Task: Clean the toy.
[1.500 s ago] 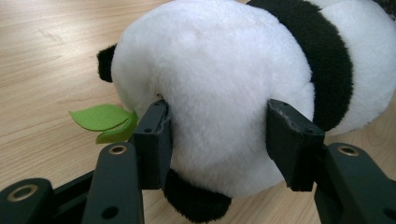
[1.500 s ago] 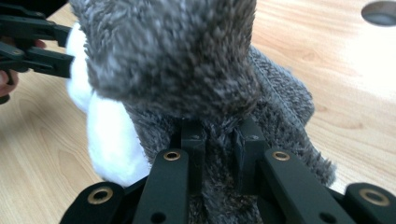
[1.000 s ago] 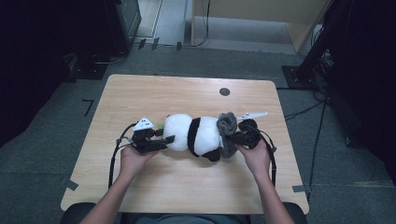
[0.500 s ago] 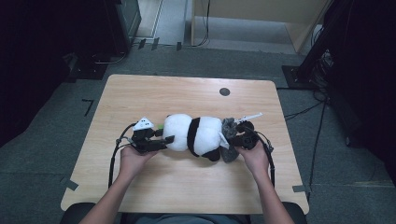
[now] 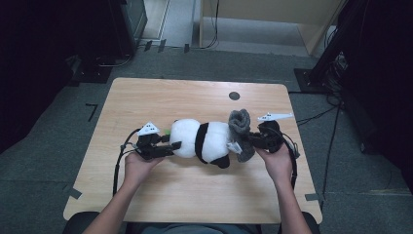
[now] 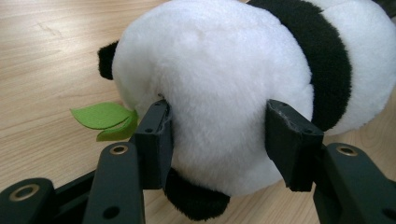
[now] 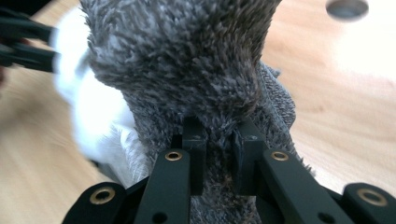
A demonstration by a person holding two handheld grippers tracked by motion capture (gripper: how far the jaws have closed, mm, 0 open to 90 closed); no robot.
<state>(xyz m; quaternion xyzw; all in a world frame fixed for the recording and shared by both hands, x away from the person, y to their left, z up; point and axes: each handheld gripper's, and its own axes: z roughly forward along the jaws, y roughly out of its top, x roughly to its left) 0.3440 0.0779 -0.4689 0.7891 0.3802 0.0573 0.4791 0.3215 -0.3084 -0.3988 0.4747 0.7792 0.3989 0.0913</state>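
A black-and-white panda plush [image 5: 204, 141] lies on its side across the wooden table [image 5: 195, 97]. My left gripper [image 5: 174, 146] holds its white head end, and in the left gripper view the pads [image 6: 156, 135] press into the fur of the panda plush [image 6: 224, 84] from both sides. A green felt leaf [image 6: 105, 116] sticks out beside the head. At the other end my right gripper [image 5: 239, 142] is shut on a grey fuzzy sock [image 5: 239, 121], whose bunched end stands up over the panda's rear. In the right gripper view, the sock [image 7: 187, 56] is pinched by that gripper [image 7: 223, 140].
A small dark round hole [image 5: 234, 95] sits in the tabletop behind the toy. Cables trail from both grippers to the table's near edge. Dark equipment and cables stand on the floor at the left and right of the table.
The right gripper dipped and then rose with the grey sock, so the sock's bunched end now stands higher over the panda. The left gripper and the panda's head have stayed put.
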